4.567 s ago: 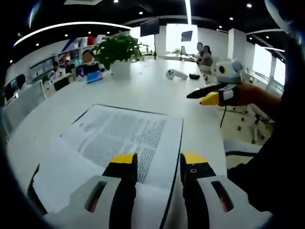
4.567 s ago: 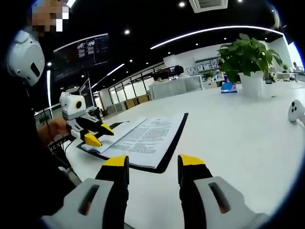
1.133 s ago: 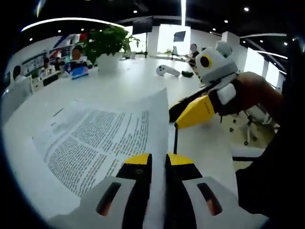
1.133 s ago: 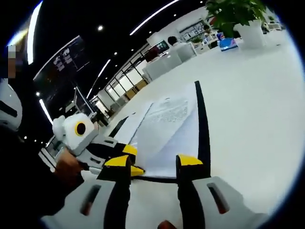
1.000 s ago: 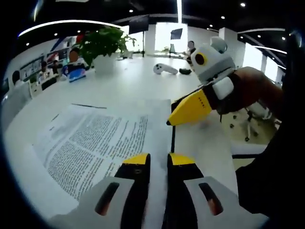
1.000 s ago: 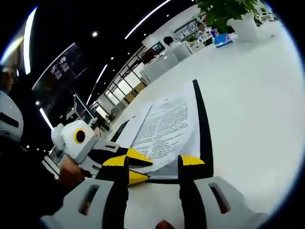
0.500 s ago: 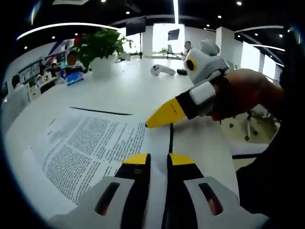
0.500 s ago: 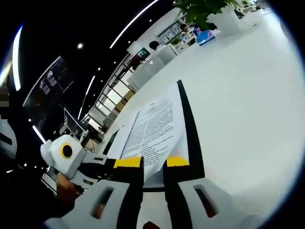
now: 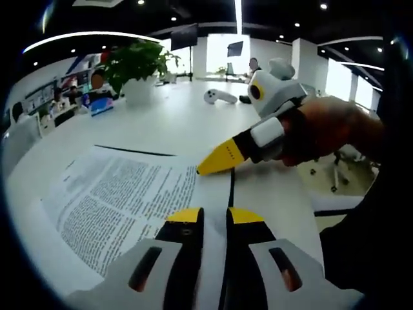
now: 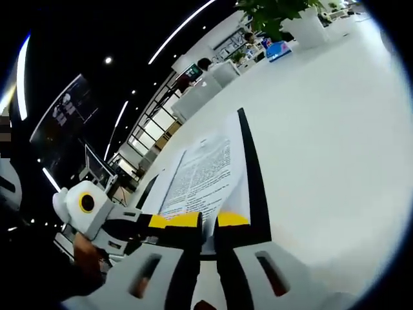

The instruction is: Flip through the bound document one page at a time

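My right gripper (image 10: 208, 223) is clenched on the page (image 10: 205, 169) edge, the document's (image 9: 122, 197) spine running away from it, while my left gripper (image 9: 206, 216) is nearly closed at the near edge.

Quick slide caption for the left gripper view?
Left gripper pinches a page of the bound document; right gripper meets its edge.

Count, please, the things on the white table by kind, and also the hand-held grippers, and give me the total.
Bound document: 1
Potted plant: 1
White controller: 1
Hand-held gripper: 2, the left hand-held gripper and the right hand-held gripper, each shut on a page edge
Total: 5
Small far items near the plant are too blurred to count.
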Demonstrator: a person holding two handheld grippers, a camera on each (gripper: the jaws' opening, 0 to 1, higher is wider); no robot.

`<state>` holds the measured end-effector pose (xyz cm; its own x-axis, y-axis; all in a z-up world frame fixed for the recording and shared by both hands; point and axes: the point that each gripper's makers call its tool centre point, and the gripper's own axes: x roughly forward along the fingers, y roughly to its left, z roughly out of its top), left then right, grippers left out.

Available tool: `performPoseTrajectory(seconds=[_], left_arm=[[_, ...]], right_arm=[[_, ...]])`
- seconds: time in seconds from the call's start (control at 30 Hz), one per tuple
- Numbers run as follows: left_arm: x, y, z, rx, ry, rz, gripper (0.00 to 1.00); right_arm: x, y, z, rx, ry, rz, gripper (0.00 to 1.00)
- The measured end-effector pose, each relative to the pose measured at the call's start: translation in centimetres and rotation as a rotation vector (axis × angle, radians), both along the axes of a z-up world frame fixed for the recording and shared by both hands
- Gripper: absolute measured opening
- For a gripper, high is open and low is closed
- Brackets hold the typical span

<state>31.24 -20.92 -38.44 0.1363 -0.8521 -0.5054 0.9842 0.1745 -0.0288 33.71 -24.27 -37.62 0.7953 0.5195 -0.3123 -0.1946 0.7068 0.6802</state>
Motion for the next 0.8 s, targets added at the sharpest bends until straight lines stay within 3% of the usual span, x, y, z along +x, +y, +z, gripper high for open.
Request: performPoseTrajectory(seconds=[0.4, 0.8], left_arm=[[0.01, -0.06, -0.04, -0.003, -0.003, 0.001, 0.17], [0.04, -0.06, -0.02, -0.010, 0.002, 0.002, 0.17]], right_arm=[[0.00, 0.04, -0.10, -0.011, -0.010, 0.013, 0.06], [-0.01, 0.15, -0.20, -0.073, -0.051, 0.018, 0.04]])
